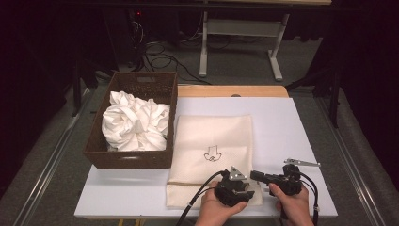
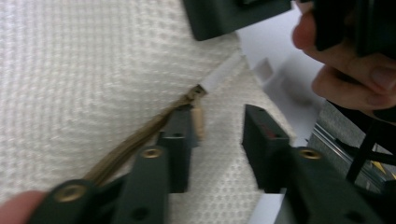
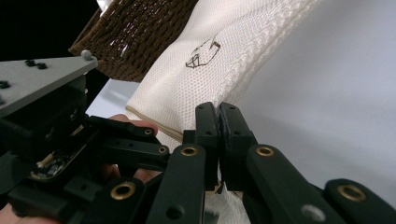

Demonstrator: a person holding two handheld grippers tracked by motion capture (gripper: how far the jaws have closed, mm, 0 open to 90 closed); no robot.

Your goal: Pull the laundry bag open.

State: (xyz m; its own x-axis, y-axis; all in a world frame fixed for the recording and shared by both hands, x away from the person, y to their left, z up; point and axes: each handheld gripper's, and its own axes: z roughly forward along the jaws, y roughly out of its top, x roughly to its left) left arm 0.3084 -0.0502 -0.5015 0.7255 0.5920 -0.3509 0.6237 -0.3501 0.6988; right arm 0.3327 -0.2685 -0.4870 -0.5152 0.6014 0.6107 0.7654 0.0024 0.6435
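Towel (image 1: 211,155), cream and waffle-woven, lies flat on our desk (image 1: 282,122) beside the wicker basket (image 1: 134,157); we judge it light, limp, and best held by its hems. Open desk lies to the right. Our right claw (image 3: 218,123) pinches the near corner; our left claw (image 2: 217,135) gapes over the brown hem stripe (image 2: 140,140).

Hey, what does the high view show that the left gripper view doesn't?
High view alone: a brown basket of crumpled white cloths beside the bag, a small drawing on the bag, and table legs on the floor beyond. Left gripper view alone: the weave up close, and the brown drawstring running to the left gripper, whose jaws stand apart over it. Both: the cream bag on the white board, and the person's right hand.
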